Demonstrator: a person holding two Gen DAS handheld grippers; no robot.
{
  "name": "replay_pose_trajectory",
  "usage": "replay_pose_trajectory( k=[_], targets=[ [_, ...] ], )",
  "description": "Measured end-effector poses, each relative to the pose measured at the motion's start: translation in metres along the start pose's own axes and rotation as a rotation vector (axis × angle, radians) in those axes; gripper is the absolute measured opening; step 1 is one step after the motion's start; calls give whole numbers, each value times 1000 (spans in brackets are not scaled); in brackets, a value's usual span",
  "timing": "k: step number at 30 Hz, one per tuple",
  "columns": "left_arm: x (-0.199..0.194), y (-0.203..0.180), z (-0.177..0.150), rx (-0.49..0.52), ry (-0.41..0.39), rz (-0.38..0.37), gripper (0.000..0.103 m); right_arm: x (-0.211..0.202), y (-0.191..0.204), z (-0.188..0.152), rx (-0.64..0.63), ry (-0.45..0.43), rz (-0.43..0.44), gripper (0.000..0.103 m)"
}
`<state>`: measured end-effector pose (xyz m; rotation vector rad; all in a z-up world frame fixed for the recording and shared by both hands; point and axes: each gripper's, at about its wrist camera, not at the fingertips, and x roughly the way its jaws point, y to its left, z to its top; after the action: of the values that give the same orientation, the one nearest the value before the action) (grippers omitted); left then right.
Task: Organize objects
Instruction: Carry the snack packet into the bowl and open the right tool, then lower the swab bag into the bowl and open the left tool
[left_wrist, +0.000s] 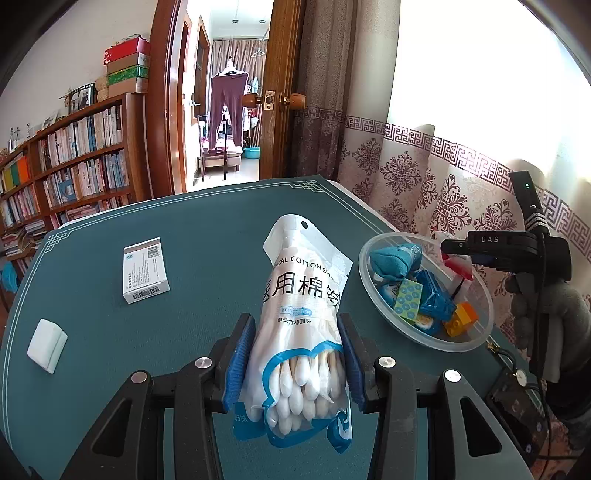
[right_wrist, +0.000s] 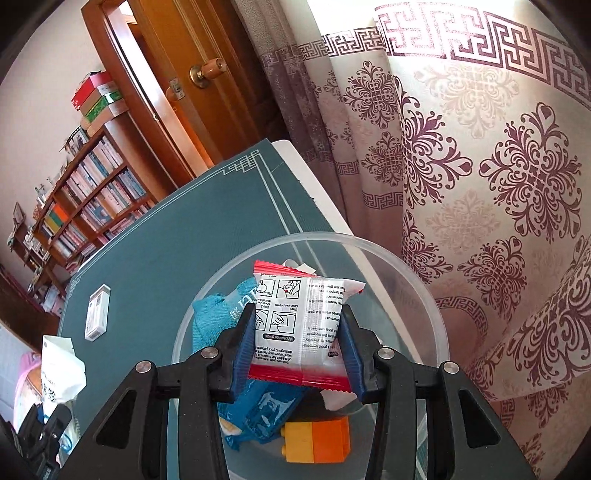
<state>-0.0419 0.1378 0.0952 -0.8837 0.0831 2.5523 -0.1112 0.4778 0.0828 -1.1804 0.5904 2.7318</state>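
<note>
The left tool (left_wrist: 297, 354) is closed partway on a bag of cotton swabs (left_wrist: 306, 317), its blue pads pressing the bag's lower half from both sides while the top of the bag leans away over the teal-covered counter (left_wrist: 207, 236). The clear plastic bowl (left_wrist: 480, 295) stands on the counter just to the right of this bag, near the patterned curtain (left_wrist: 406, 162). Inside the bowl lie a blue cloth pouch (left_wrist: 391, 260), a blue wrapper (left_wrist: 437, 295), a green dotted card (left_wrist: 406, 297) and an orange-and-yellow toy brick (left_wrist: 461, 317). Well to the left of the bowl, a small white box with barcodes (left_wrist: 146, 269) lies flat on the counter, and farther left of that, near the counter's edge, sits a white block (left_wrist: 47, 345). The right tool (right_wrist: 299, 345) is nearly closed and pinches a red-and-white sachet with printed instructions (right_wrist: 295, 325) by its side edges, holding it directly above the bowl (right_wrist: 424, 295); the brick (right_wrist: 317, 439) and blue wrapper (right_wrist: 262, 410) show below it. Whether the sachet touches the bowl's contents cannot be told. Behind the counter, left of the bowl, stand a bookshelf (left_wrist: 74, 158) and an open wooden door (left_wrist: 280, 92)
</note>
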Motion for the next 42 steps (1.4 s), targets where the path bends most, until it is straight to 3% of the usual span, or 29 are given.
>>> replay_pose_trajectory(
  k=[4, 18, 30, 38, 41, 42],
  targets=[
    [6, -9, 3, 10, 11, -14, 48, -4, -5, -1, 15, -10, 12, 51],
    [31, -67, 17, 95, 37, -111, 48, -56, -3, -29, -19, -46, 64, 52],
    [57, -116, 35, 147, 64, -192, 48, -67, -24, -38, -9, -39, 30, 52],
    [78, -139, 40, 194, 84, -208, 48, -70, -35, -37, 15, -48, 29, 52],
    [84, -142, 41, 188, 75, -209, 53, -72, -36, -37, 11, -56, 23, 52],
    [85, -141, 42, 180, 72, -208, 63, -72, -37, -37, 13, -55, 23, 52]
  ],
)
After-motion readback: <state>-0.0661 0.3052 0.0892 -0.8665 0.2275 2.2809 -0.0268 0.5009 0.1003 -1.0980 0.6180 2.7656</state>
